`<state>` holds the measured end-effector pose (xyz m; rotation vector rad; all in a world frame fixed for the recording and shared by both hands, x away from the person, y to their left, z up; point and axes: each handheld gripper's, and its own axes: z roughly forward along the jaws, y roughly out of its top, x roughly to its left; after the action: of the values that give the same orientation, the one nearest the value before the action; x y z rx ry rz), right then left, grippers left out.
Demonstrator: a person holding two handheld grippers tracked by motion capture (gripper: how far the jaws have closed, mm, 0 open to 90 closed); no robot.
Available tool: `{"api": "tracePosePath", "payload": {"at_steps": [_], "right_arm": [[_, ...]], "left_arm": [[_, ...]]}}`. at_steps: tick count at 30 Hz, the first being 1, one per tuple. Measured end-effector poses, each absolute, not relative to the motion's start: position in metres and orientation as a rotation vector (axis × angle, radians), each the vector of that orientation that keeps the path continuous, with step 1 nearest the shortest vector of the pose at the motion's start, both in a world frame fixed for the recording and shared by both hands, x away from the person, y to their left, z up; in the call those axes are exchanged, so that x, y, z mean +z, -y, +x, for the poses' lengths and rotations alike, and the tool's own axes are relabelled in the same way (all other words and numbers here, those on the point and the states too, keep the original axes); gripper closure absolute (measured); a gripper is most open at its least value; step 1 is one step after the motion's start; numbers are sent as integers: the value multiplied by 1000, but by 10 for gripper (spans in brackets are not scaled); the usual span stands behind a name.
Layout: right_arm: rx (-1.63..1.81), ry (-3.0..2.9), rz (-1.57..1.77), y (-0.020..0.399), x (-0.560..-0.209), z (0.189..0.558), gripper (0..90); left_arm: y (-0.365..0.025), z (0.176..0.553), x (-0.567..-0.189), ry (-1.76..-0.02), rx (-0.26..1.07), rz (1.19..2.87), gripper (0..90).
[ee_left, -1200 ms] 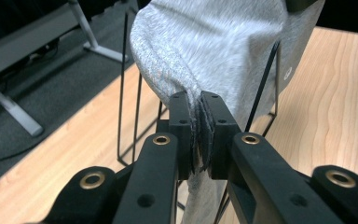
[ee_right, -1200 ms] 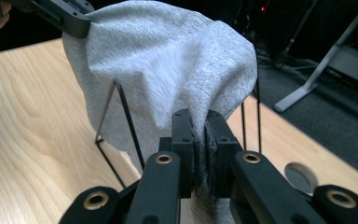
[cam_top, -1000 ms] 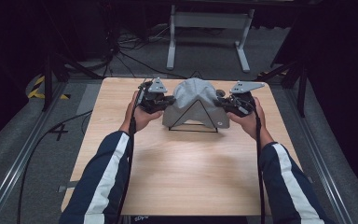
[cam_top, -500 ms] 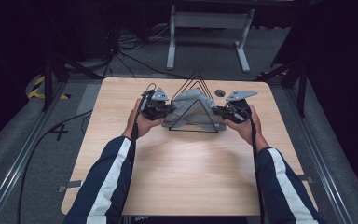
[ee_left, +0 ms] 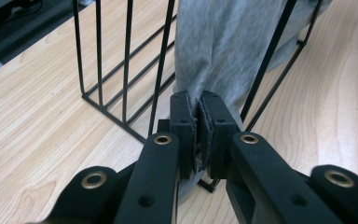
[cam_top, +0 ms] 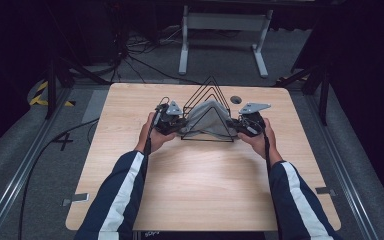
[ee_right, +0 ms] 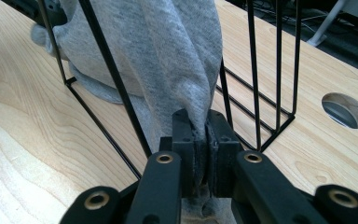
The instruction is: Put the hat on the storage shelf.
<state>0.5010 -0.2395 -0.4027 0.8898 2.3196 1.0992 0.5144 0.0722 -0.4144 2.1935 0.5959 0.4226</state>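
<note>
- The person's forearms are coming in from 6 o'clock in the high view, and bare tabletop [cam_top: 200, 185] is lying between them
- The left gripper [cam_top: 169, 119] is working at the 9 o'clock side of the black wire rack [cam_top: 209, 87], its jaws pressed together on a fold of the grey cloth [cam_top: 207, 119], which is seen close in the left gripper view [ee_left: 223, 42]
- The right gripper [cam_top: 247, 123] is sitting at the rack's 3 o'clock side, its jaws likewise clamping a bunched corner of the cloth [ee_right: 177, 51]
- The cloth is hanging draped over a triangular wire of the rack, its lower edges lying on or near the tabletop inside the frame
- A round hole [cam_top: 236, 99] in the tabletop is showing just beyond the rack toward 1 o'clock
- Risk, as I judge it: the fabric is threading between rack wires [ee_left: 161, 70], so uneven pulling could be snagging it and dragging or tipping the light rack
- Each grip is taking only a thin fold, so a sharp tug could be slipping the cloth out of one side
</note>
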Motion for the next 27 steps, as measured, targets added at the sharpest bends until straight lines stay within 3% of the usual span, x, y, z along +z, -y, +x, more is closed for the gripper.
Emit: {"api": "tracePosePath", "payload": {"at_steps": [7, 27], "right_arm": [[1086, -2299, 910, 242, -397, 495, 753], [1030, -2282, 874, 248, -372, 474, 659]], "left_arm": [[-83, 506, -407, -603, 441, 2161, 824], [-115, 474, -385, -572, 512, 2212, 735]]}}
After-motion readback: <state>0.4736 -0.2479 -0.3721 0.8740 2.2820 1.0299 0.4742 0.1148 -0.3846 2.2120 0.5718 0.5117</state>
